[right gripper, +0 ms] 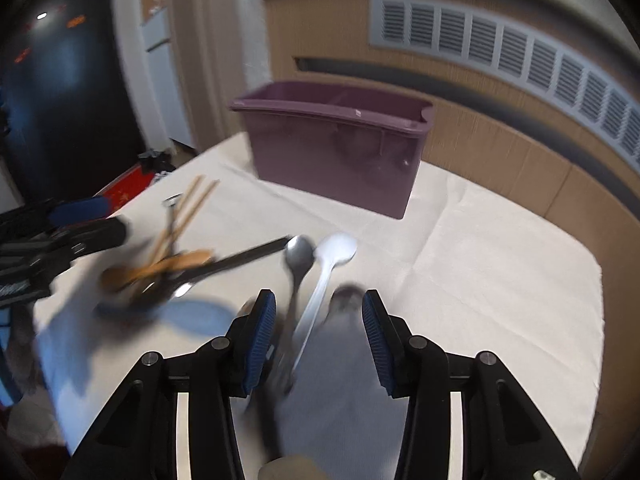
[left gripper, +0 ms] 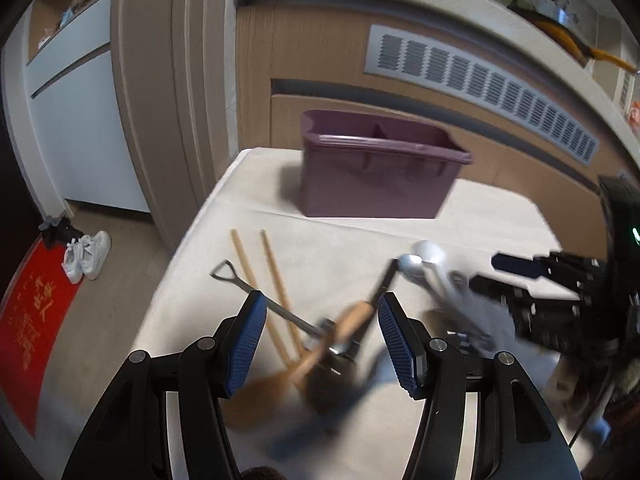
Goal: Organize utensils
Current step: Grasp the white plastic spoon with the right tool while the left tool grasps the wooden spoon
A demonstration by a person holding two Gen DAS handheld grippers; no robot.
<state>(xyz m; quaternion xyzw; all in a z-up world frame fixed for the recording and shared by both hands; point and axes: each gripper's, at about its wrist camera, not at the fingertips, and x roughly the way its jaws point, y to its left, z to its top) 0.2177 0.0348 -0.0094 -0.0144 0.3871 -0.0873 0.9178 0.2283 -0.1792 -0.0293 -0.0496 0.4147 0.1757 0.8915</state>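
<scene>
Both hand-held grippers, ribbed blue pads [left gripper: 246, 340] agape, straddle blurred spoons [right gripper: 298, 258].

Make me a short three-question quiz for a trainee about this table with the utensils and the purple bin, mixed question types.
1. True or false: the purple plastic bin already holds utensils.
2. Which two utensils lie between the fingers of the right gripper? A) a grey metal spoon and a white plastic spoon B) the two wooden chopsticks C) a knife and a fork
3. Fill in: the white cloth-covered table has the bin at its ___ edge, by the wall.

Key: 1 false, its visible compartments look empty. 2 A. 3 far.
</scene>
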